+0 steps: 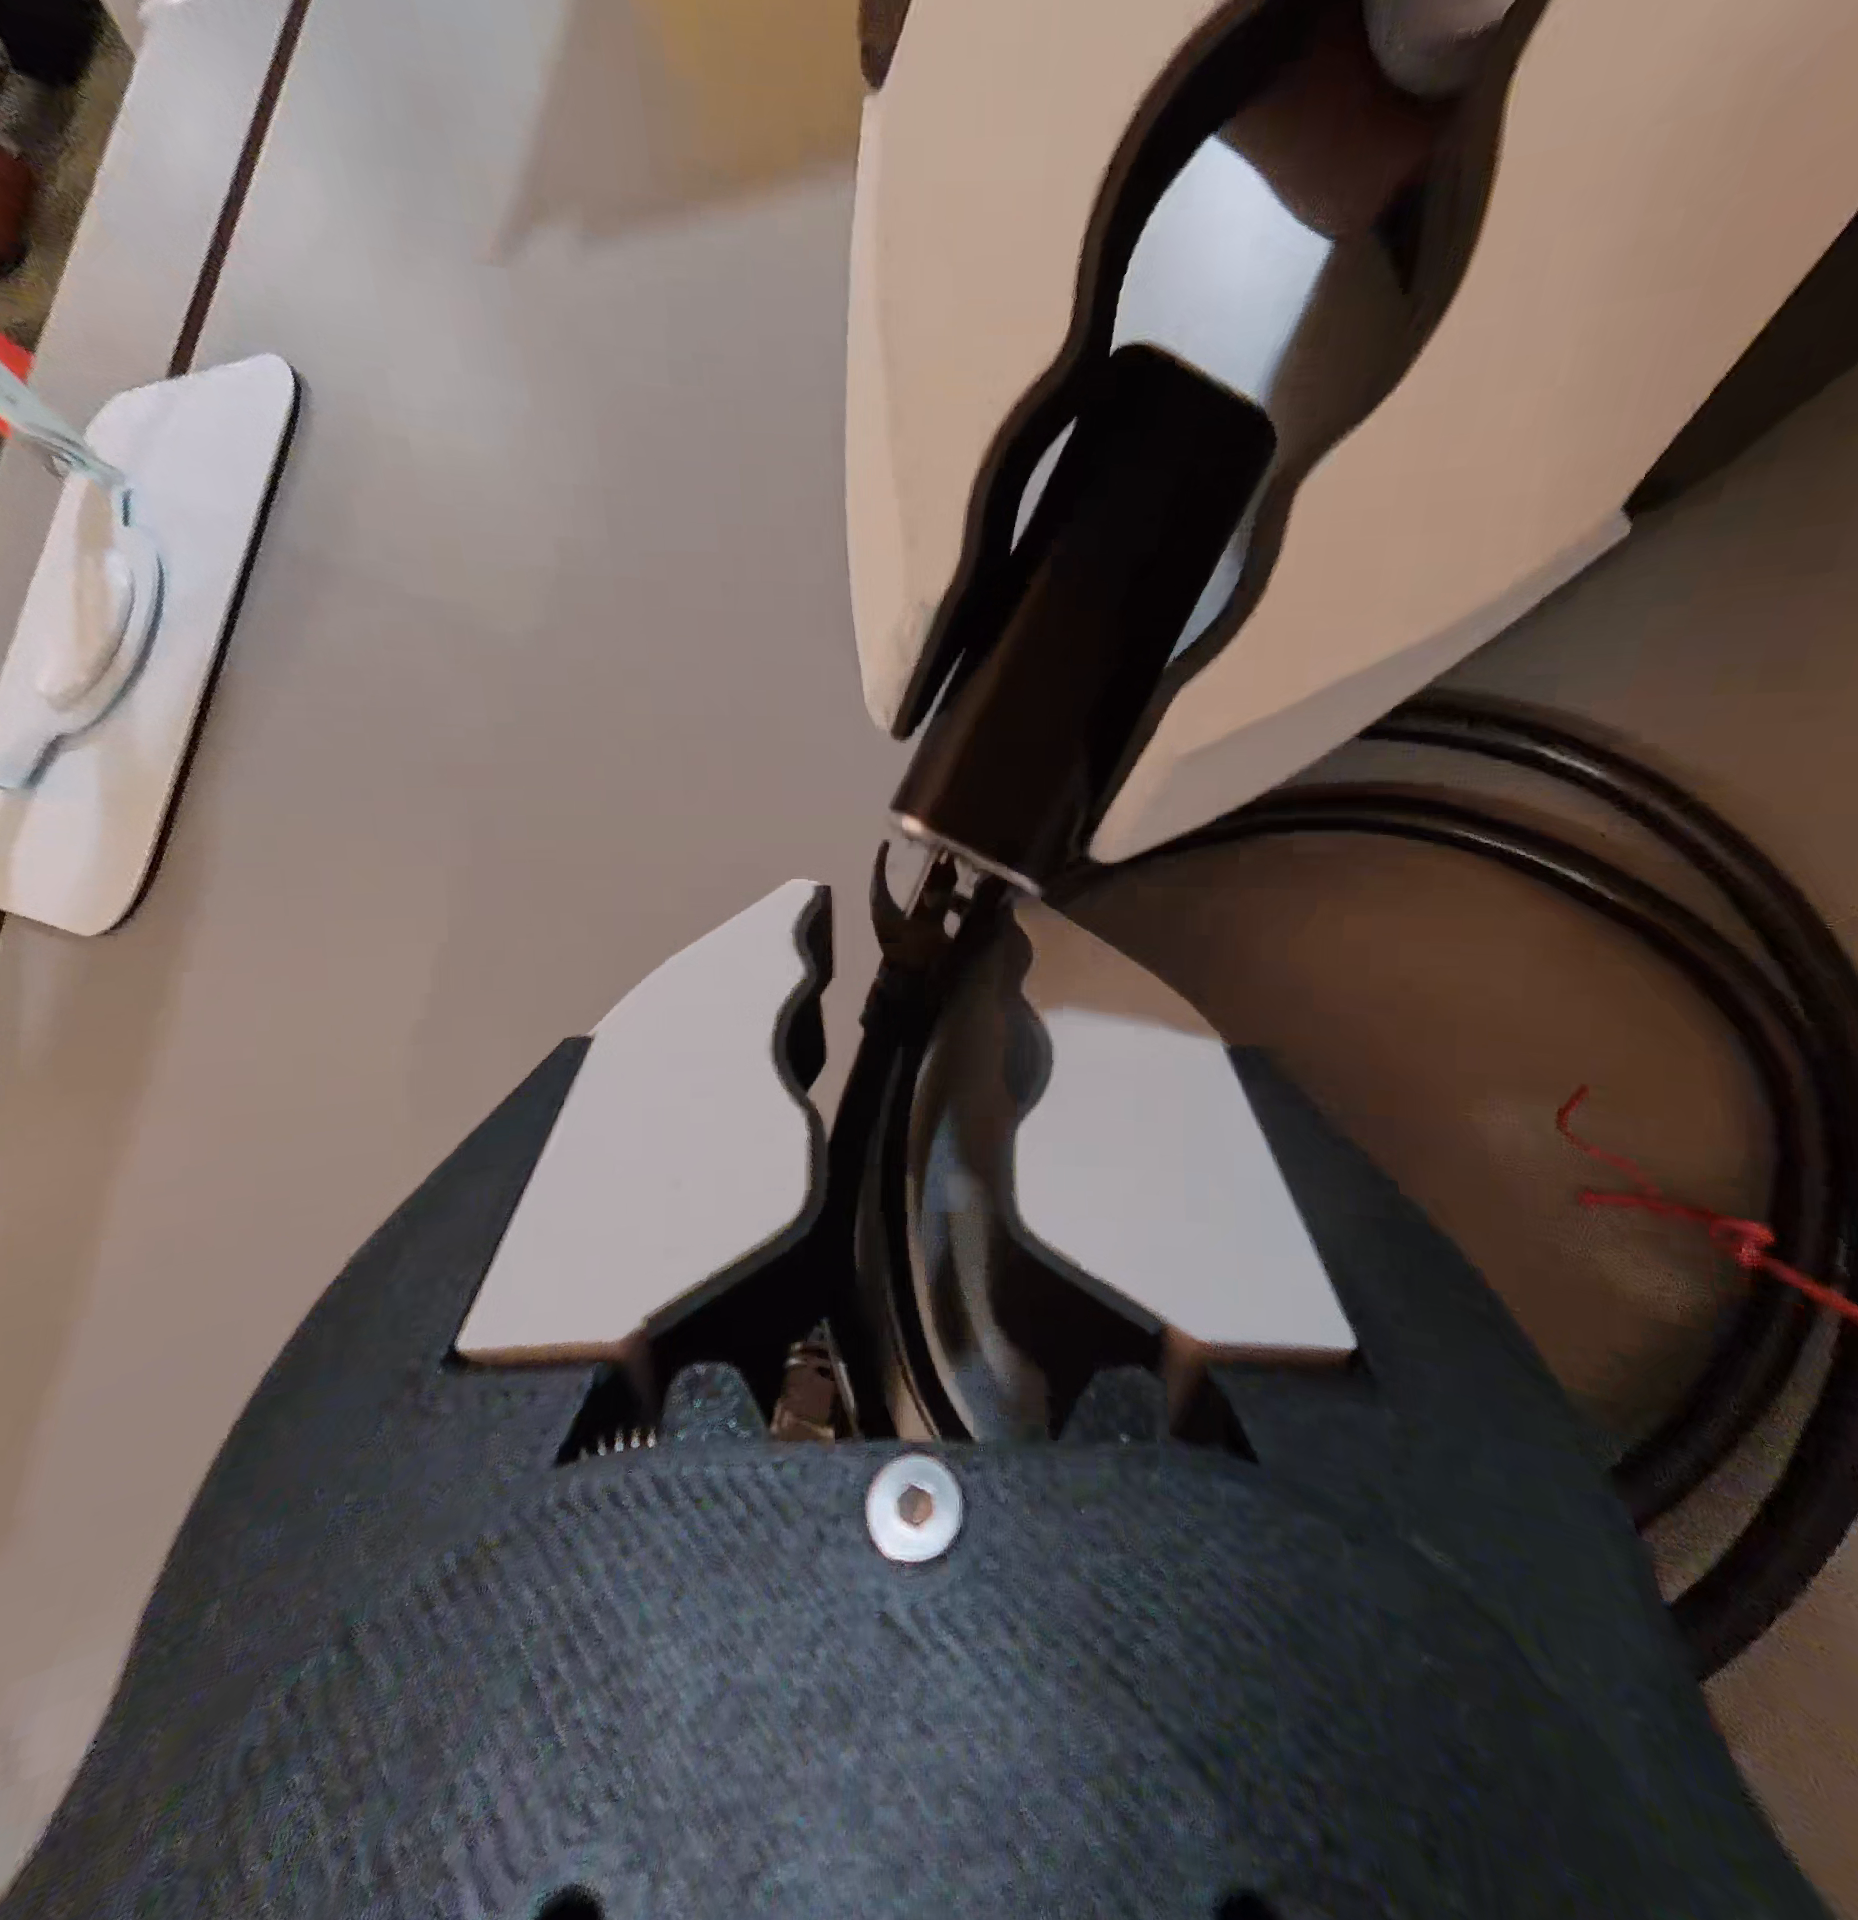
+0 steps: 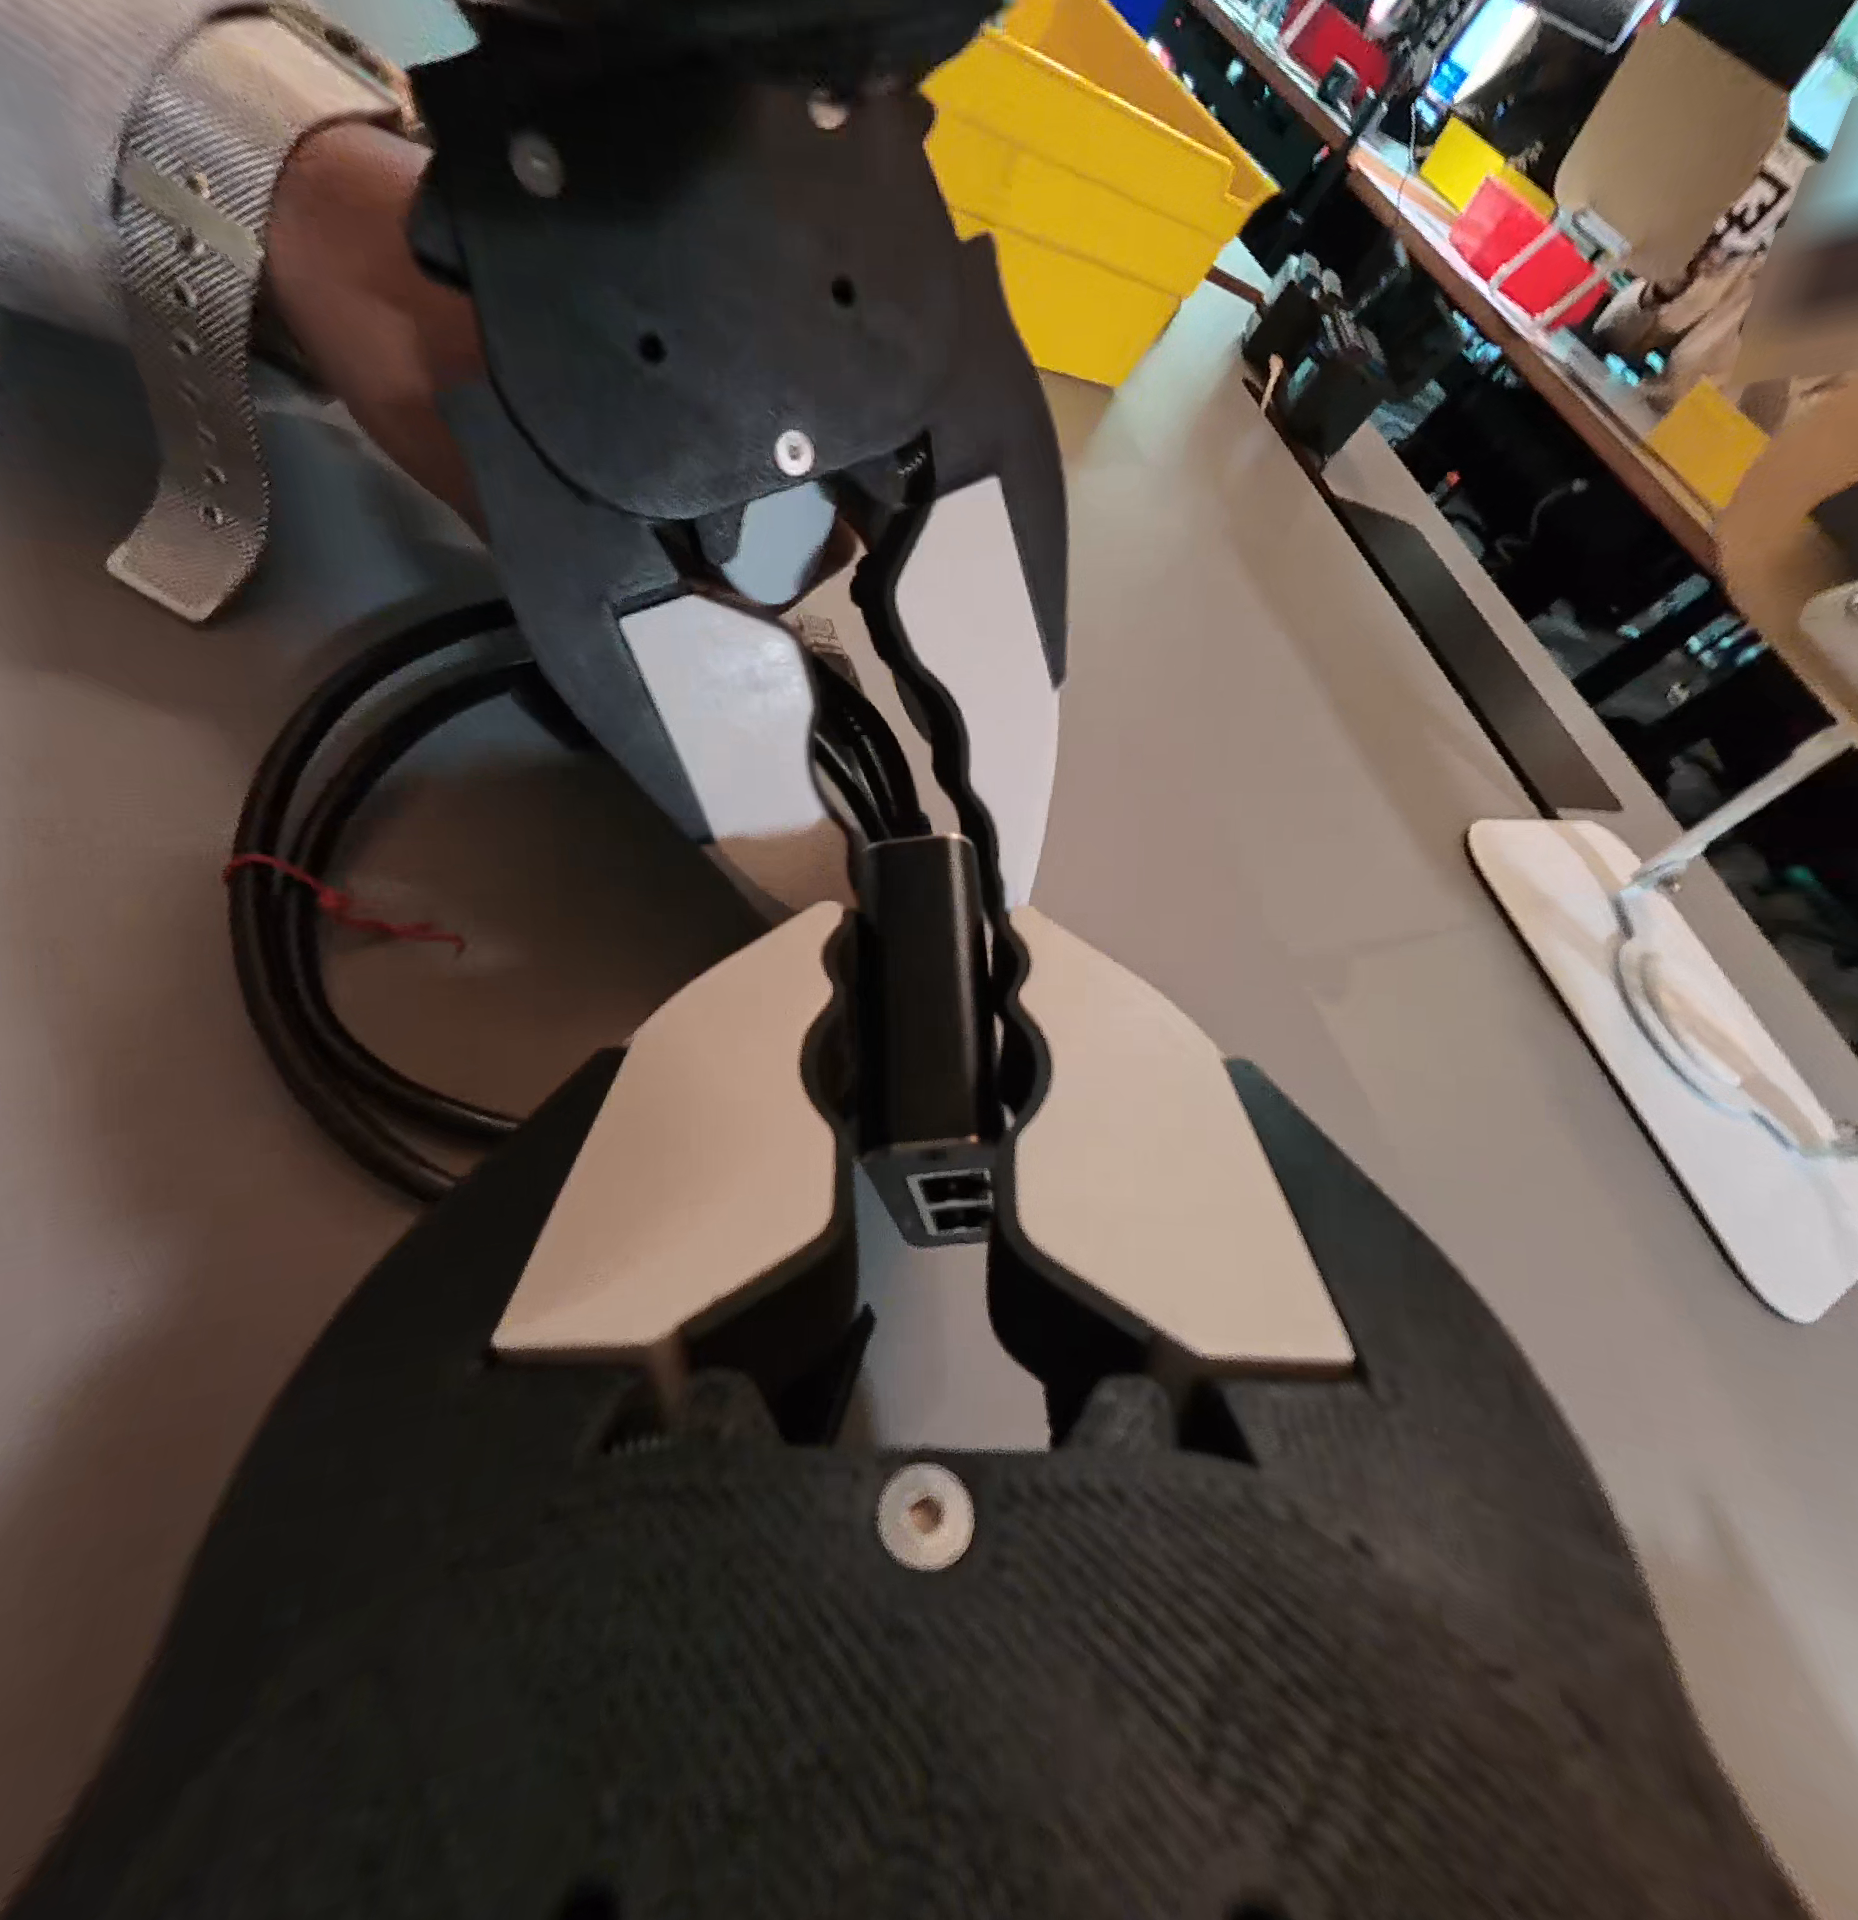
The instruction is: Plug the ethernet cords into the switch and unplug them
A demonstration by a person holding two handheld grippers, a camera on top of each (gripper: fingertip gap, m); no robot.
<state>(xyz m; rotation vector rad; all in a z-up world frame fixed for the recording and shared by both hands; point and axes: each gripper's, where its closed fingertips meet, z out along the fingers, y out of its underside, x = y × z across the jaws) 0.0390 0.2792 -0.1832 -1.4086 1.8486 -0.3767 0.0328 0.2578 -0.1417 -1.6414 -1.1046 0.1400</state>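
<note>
My right gripper is shut on a small black switch, held above the grey table. Two empty ports on its near end face the right wrist camera. In the left wrist view the right gripper comes in from the top with the switch. My left gripper is closed around black ethernet cords that run into the switch's far end. It faces the right gripper. A clear plug sits deep between its fingers. The cords' slack lies coiled, bound by a red tie.
A white pad holding a clear glass object lies near the table's edge, and also shows in the left wrist view. Yellow bins stand behind. A hand with a grey watch strap holds the left gripper. Cluttered benches lie beyond the table.
</note>
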